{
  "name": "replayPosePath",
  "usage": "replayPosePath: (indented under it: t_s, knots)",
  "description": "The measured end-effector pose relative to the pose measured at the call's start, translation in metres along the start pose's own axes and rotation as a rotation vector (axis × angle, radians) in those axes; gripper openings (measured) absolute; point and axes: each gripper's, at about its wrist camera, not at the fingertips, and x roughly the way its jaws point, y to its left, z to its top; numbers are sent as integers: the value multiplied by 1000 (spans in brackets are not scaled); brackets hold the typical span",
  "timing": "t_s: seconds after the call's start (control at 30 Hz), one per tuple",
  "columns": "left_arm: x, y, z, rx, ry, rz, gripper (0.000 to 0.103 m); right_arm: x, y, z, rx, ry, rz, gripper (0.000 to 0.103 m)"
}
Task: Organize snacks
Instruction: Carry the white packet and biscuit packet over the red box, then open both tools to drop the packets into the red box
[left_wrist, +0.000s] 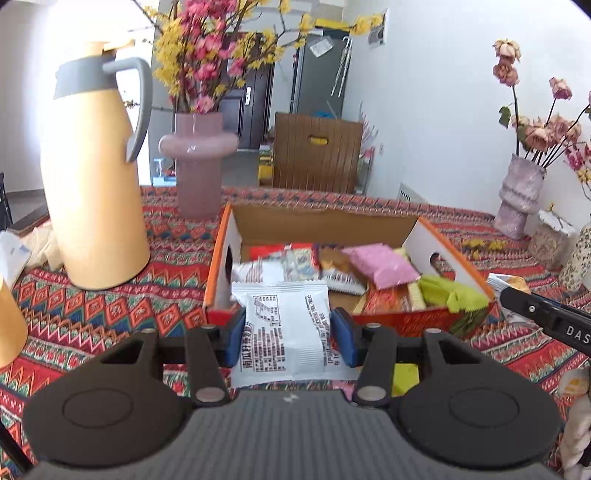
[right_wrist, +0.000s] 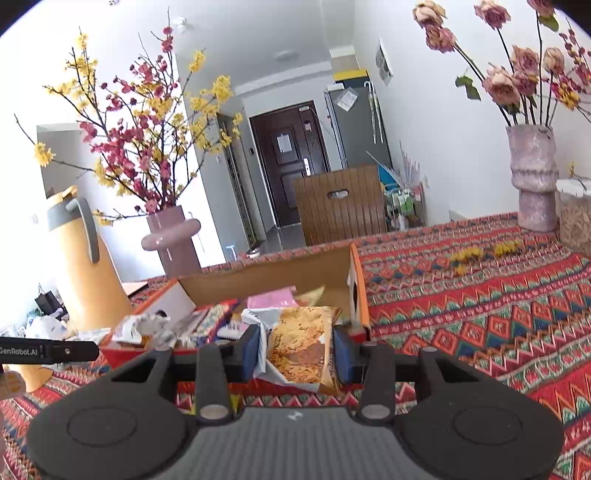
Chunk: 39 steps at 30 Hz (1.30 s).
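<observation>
An open cardboard box with orange edges sits on the patterned tablecloth and holds several snack packets, among them a pink one and a green one. My left gripper is shut on a white snack packet just in front of the box's near left corner. My right gripper is shut on an orange-and-white snack packet just before the box, near its right wall. The right gripper's finger shows at the right edge of the left wrist view.
A yellow thermos jug stands left of the box, a pink vase of flowers behind it. A mauve vase of dried roses and a jar stand at the far right. Loose packets lie near the right table edge.
</observation>
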Motion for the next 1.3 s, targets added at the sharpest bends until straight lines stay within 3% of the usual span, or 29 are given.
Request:
replayPosePath:
  t_s: [0.4, 0.7, 1.07, 1.13, 1.17, 1.23, 1.3]
  knots:
    - [30, -12, 45, -5, -104, 47, 50, 51, 33, 51, -90, -35, 46, 41]
    - [66, -5, 44, -55, -125, 104, 50, 94, 48, 36, -109, 20, 21, 41]
    - [79, 3, 28, -49, -120, 90, 52, 102, 47, 24, -123, 43, -9, 42]
    - [75, 7, 28, -62, -135, 85, 66, 102, 46, 23, -121, 45, -11, 47]
    - [72, 8, 28, -71, -149, 86, 72, 101, 46, 23, -118, 43, -16, 57]
    - [65, 9, 28, -79, -178, 95, 96, 99, 45, 23, -116, 35, -38, 67]
    - [59, 9, 28, -85, -208, 111, 103, 98, 41, 24, -96, 31, -41, 72]
